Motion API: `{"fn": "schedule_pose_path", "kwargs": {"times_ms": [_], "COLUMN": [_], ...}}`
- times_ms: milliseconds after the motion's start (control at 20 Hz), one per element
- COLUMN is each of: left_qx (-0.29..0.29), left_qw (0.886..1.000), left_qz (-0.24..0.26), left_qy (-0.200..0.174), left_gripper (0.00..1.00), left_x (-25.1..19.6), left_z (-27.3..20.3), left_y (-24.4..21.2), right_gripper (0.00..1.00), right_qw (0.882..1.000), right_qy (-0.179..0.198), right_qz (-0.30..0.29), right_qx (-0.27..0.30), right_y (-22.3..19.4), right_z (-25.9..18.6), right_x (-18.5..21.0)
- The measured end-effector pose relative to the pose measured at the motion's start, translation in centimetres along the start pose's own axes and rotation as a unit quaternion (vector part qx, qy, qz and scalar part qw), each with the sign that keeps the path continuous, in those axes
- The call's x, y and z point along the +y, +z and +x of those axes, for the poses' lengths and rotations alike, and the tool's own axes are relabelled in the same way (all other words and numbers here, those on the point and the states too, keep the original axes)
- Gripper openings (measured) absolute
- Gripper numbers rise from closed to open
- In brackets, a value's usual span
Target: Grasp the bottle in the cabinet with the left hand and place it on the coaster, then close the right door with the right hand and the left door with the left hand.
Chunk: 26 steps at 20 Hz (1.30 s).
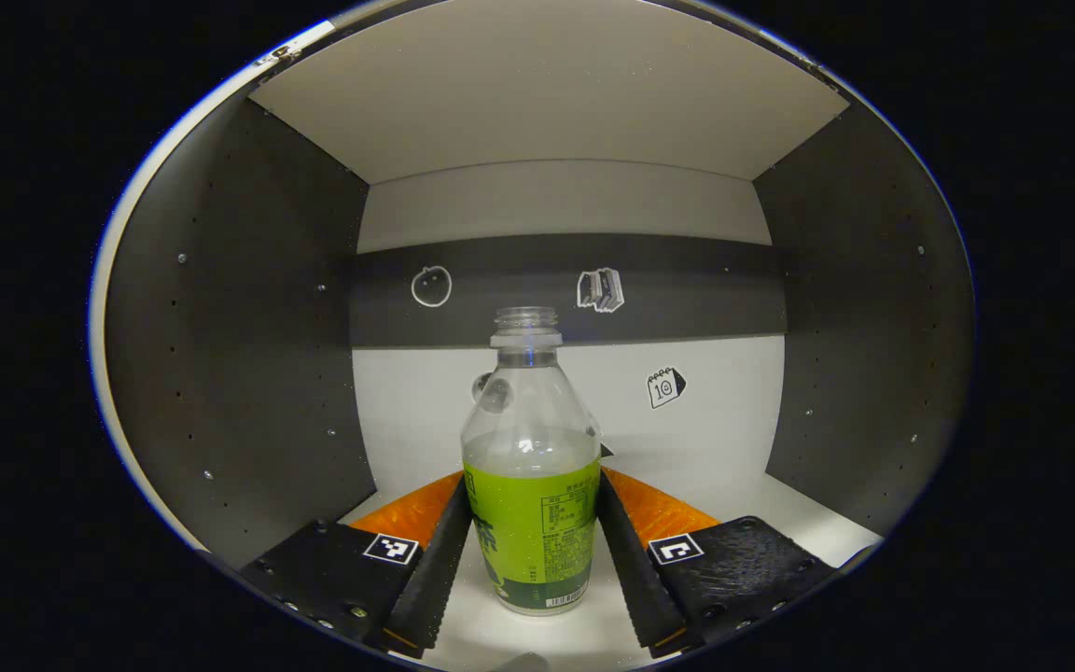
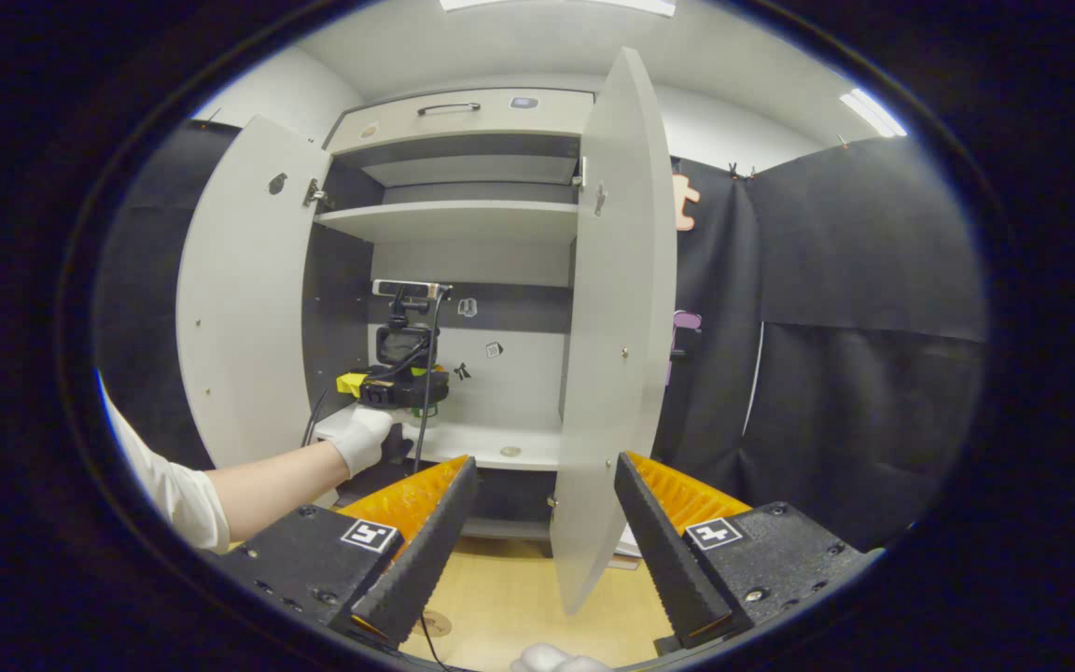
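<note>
left tongs [image 1: 532, 569]: gripping bottle [image 1: 530, 485] upright on cabinet shelf [image 1: 780, 504] | right tongs [image 2: 545, 551]: wide, apart from bottle

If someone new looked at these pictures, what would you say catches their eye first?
In the left gripper view, the bottle with green drink stands upright on the cabinet's white shelf, between the left gripper's fingers, which flank its label. In the right gripper view, both cabinet doors stand wide open, the right door edge-on just ahead of the open right gripper, while a gloved hand reaches inside.
</note>
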<state>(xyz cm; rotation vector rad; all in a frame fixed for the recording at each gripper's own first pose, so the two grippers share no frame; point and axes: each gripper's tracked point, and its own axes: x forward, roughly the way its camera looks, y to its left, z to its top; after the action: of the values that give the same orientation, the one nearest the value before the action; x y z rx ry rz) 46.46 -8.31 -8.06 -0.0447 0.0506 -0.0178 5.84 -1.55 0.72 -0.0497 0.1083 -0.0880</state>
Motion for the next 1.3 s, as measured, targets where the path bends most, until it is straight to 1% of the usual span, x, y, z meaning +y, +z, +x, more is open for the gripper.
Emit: {"fn": "schedule_pose_path", "kwargs": {"times_ms": [150,300,350,400,450,500,550,600,700,750,800,900,950,1000,1100,1150,1200,1300], "left_qx": [-0.004,-0.018,-0.020,-0.023,-0.030,-0.035,-0.040,-0.044,-0.049,-0.050,-0.053,-0.054,-0.052,-0.049,-0.061,-0.063,-0.064,-0.056], "left_qw": [1.000,0.999,0.999,0.999,0.998,0.998,0.997,0.997,0.995,0.995,0.994,0.993,0.993,0.992,0.992,0.992,0.992,0.991], "left_qz": [-0.012,-0.009,-0.006,-0.002,0.002,0.005,0.006,0.005,0.000,-0.003,-0.005,-0.013,-0.020,-0.026,-0.027,-0.022,-0.017,-0.021], "left_qy": [-0.016,-0.032,-0.039,-0.045,-0.050,-0.056,-0.063,-0.070,-0.084,-0.089,-0.095,-0.103,-0.107,-0.112,-0.111,-0.109,-0.110,-0.118], "left_gripper": [0.74,0.74,0.78,0.74,0.75,0.78,0.75,0.75,0.74,0.74,0.74,0.74,0.74,0.74,0.74,0.74,0.74,0.74], "left_x": [0.1,-0.2,-0.4,-0.5,-0.7,-0.9,-1.2,-1.5,-1.8,-1.9,-2.2,-2.4,-2.4,-2.5,-2.2,-1.8,-1.7,-1.8], "left_z": [-2.8,-6.7,-8.1,-9.7,-11.2,-12.9,-14.5,-16.1,-19.9,-21.4,-22.7,-25.2,-26.3,-27.4,-29.1,-29.8,-30.4,-31.8], "left_y": [1.0,2.1,2.3,2.4,2.7,3.0,3.2,3.4,3.9,3.6,3.3,2.6,2.2,1.7,1.0,0.3,-0.7,-2.8], "right_gripper": [0.97,0.97,0.97,0.95,0.96,0.95,0.95,0.97,0.97,0.97,0.95,0.95,0.97,0.97,0.97,0.98,0.95,0.95], "right_qw": [1.000,1.000,1.000,1.000,1.000,1.000,1.000,1.000,1.000,1.000,1.000,1.000,1.000,1.000,1.000,1.000,1.000,1.000], "right_qy": [-0.002,-0.002,-0.002,-0.001,0.000,0.001,0.002,0.001,-0.002,-0.003,-0.002,-0.005,-0.006,-0.007,-0.012,-0.014,-0.015,-0.016], "right_qz": [0.001,0.007,0.008,0.009,0.010,0.010,0.009,0.008,0.007,0.008,0.007,0.007,0.007,0.005,0.001,0.000,0.001,0.005], "right_qx": [-0.007,-0.007,-0.008,-0.007,-0.006,-0.006,-0.007,-0.008,-0.010,-0.011,-0.010,-0.012,-0.014,-0.015,-0.016,-0.016,-0.014,-0.013], "right_y": [0.2,0.1,0.0,-0.2,-0.4,-0.6,-0.6,-0.8,-1.0,-1.1,-1.3,-1.6,-1.7,-1.9,-2.4,-2.6,-2.9,-3.3], "right_z": [-0.6,-1.5,-1.7,-1.9,-2.3,-2.6,-2.9,-3.1,-3.6,-3.8,-4.0,-4.3,-4.5,-4.7,-5.0,-5.2,-5.3,-5.6], "right_x": [-0.3,-0.3,-0.3,-0.3,-0.3,-0.2,-0.2,-0.3,-0.4,-0.5,-0.5,-0.8,-0.9,-1.0,-1.4,-1.6,-1.7,-2.1]}}
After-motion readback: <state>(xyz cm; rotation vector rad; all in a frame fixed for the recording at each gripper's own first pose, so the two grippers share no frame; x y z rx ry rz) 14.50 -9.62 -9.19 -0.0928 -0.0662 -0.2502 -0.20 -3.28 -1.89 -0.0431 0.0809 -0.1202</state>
